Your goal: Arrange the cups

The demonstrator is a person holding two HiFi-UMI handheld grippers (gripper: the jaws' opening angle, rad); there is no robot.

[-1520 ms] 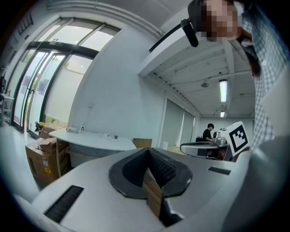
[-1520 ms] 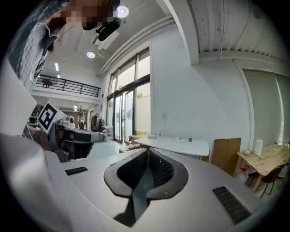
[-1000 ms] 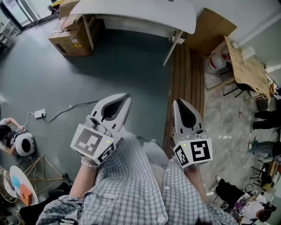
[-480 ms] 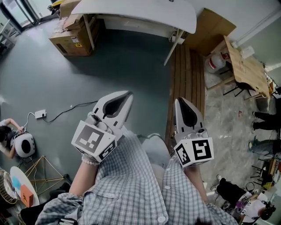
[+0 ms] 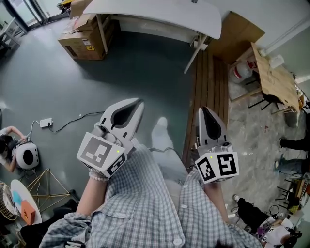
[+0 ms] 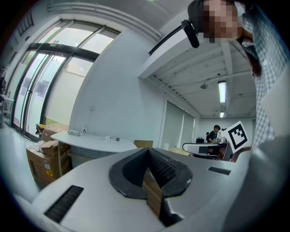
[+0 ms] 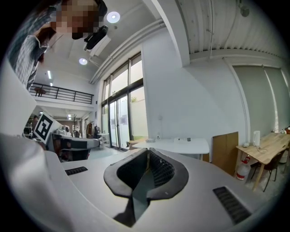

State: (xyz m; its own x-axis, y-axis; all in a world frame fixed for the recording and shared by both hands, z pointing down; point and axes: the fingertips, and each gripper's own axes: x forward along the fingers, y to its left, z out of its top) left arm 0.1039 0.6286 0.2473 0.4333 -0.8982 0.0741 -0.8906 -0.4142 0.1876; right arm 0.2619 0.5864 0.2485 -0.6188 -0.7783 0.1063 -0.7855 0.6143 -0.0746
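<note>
The scene is lit brightly and evenly by tall windows (image 6: pixel 41 90) and ceiling lamps (image 7: pixel 113 17). Strong fisheye distortion and dark corner vignetting are seen in both gripper views.

Grey-green floor (image 5: pixel 58 82), white table (image 5: pixel 155 14), brown cardboard box (image 5: pixel 85 41), grey-white checked sleeves (image 5: pixel 140 203)

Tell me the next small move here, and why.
Probably a step toward the white table ahead, to look for cups: none shows in any view. The left gripper and right gripper are both shut on nothing, held above the floor.
</note>
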